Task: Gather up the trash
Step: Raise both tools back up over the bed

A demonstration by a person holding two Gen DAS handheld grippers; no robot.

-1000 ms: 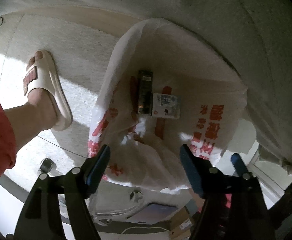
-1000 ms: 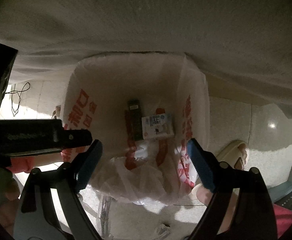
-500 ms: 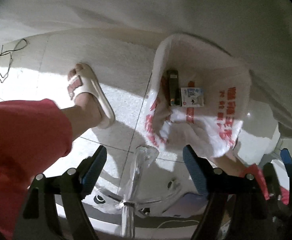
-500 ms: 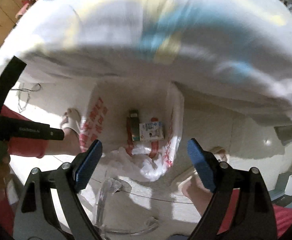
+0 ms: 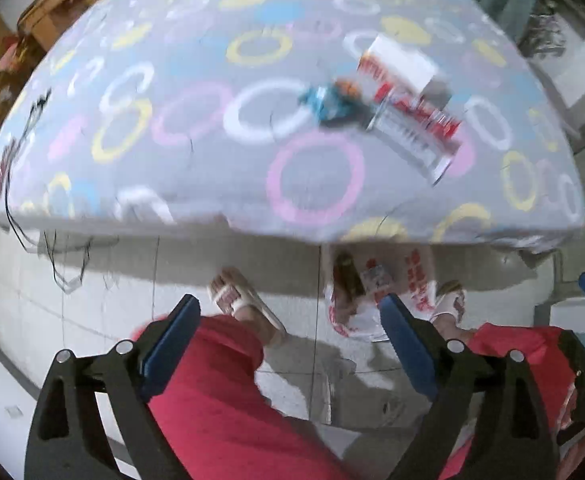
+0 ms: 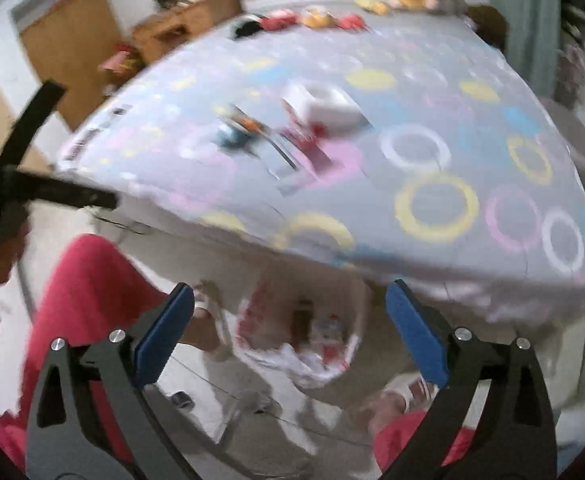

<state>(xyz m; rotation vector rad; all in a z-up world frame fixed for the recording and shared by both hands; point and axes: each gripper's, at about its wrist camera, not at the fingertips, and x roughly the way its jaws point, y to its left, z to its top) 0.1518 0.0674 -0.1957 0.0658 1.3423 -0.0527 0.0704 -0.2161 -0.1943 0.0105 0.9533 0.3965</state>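
A white plastic bag with red print (image 5: 416, 280) stands open on the floor by the bed edge, holding a dark packet (image 5: 346, 276) and a small white carton (image 5: 374, 276); it also shows in the right wrist view (image 6: 260, 336). On the bed lie a white and red box (image 5: 408, 92) and a blue and orange wrapper (image 5: 332, 100), also seen from the right wrist: box (image 6: 320, 112), wrapper (image 6: 240, 128). My left gripper (image 5: 292, 320) is open and empty above the floor. My right gripper (image 6: 292, 320) is open and empty.
The bed (image 5: 172, 128) has a grey sheet with coloured rings. My legs in red trousers (image 5: 220, 392) and white slippers (image 5: 244, 304) stand on the pale floor. Cables (image 5: 60, 264) hang at the bed's left edge. A wooden cabinet (image 6: 68, 44) stands behind.
Both grippers have risen and tilted up from the bag's mouth, so the bed top with the box and wrapper has come into view. The bag now sits low and small.
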